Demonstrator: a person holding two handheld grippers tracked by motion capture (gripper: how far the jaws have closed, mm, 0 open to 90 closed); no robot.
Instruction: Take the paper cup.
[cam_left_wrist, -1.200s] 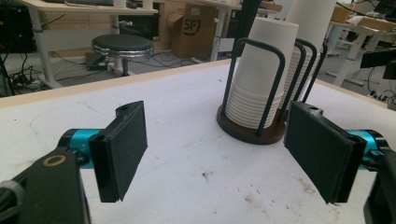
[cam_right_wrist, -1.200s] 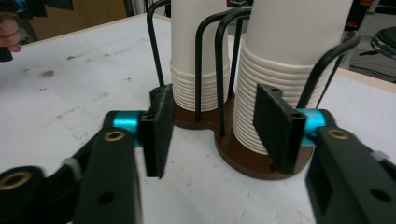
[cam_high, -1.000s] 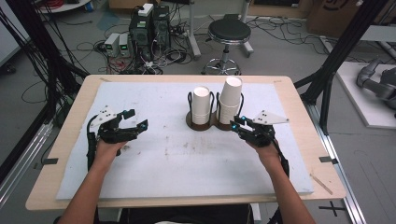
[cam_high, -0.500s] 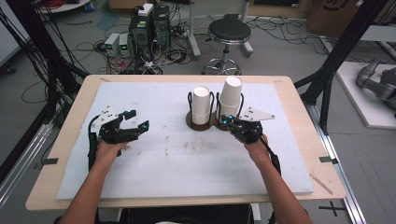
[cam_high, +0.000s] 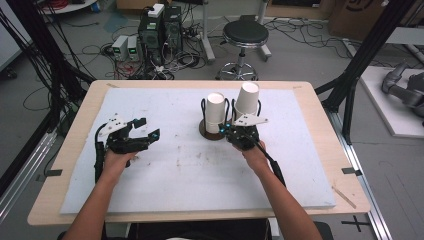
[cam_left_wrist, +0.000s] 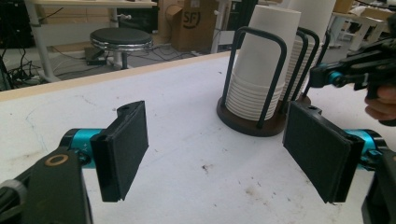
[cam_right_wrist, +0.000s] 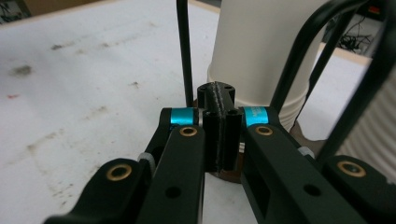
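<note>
Two stacks of white paper cups stand upside down in a black wire holder on a brown round base. The left stack and the right stack sit mid-table. My right gripper is shut with nothing between its jaws, its tips close to the holder's base, in front of the left stack. My left gripper hovers open over the mat at the left, its pads wide apart and empty, pointed at the cup stack. Farther off at the right edge is the right gripper.
A white stained mat covers the wooden table. Bare mat lies between the two grippers and in front of them. Beyond the table's far edge stand a black stool and computer gear with cables.
My right gripper has moved left and slightly down, up against the cup holder's base. The left gripper has stayed where it was.
</note>
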